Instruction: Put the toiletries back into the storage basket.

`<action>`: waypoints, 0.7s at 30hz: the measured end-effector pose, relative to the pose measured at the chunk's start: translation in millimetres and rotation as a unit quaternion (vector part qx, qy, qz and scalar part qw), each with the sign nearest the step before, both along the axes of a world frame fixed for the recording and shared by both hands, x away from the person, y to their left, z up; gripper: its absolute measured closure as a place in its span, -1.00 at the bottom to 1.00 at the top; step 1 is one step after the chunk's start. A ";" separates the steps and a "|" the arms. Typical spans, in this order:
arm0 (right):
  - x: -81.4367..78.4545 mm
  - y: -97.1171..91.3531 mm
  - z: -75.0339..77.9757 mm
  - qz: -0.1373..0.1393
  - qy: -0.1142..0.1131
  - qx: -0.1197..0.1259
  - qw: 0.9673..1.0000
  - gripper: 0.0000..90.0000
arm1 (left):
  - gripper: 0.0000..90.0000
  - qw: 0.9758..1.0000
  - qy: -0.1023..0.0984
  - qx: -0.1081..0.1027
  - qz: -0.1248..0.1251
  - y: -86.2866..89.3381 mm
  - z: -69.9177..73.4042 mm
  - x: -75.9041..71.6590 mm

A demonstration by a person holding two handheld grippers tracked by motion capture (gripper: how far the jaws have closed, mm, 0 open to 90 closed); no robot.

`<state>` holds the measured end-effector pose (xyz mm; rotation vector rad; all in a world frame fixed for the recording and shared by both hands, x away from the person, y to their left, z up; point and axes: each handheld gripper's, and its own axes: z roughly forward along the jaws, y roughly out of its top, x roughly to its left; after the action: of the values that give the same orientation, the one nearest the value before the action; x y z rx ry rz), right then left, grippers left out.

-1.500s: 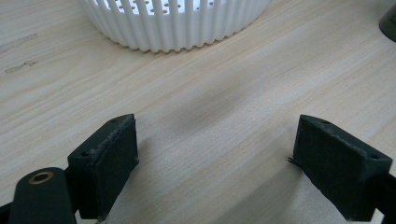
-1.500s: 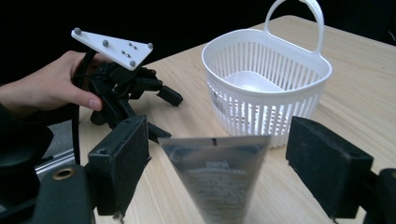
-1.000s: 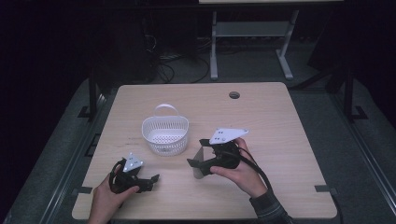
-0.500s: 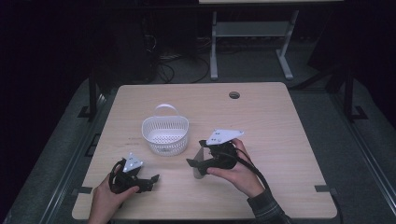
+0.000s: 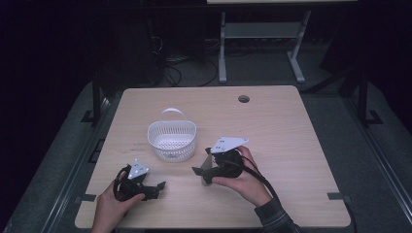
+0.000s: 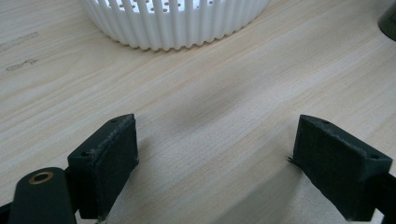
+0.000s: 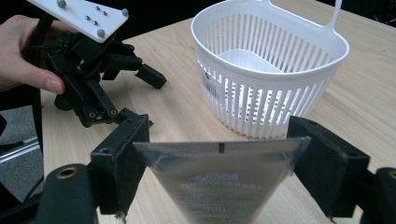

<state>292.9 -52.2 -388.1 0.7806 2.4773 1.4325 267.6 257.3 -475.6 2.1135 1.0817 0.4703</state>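
Right gripper (image 7: 219, 168) pinches a grey tube (image 7: 219, 184) by its crimped end, just beside the white basket (image 7: 280, 65). Left gripper (image 6: 224, 163) rests spread nearby. That edge grip looks thin; the tube could probably slip.

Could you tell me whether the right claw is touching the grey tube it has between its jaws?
Touching. In the right gripper view, both black jaws of the right claw press against the crimped end of the grey tube, with no gap on either side.
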 end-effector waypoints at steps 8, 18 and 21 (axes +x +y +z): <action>-0.6 -2.0 0.7 0.006 -0.004 0.006 1.000 -0.41 | -0.72 1.000 0.000 0.000 0.000 0.0 0.0 0.0; -0.8 -3.0 2.0 0.016 -0.001 0.002 1.000 -0.35 | -0.72 1.000 0.000 0.000 0.000 0.1 0.0 0.0; -0.5 -3.6 2.5 0.016 0.002 0.002 1.000 -0.35 | -0.72 1.000 0.000 0.001 -0.001 0.2 0.1 0.0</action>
<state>292.5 -55.7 -385.6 0.7495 2.5025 1.4472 267.6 257.5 -475.5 2.1158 1.0807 0.4704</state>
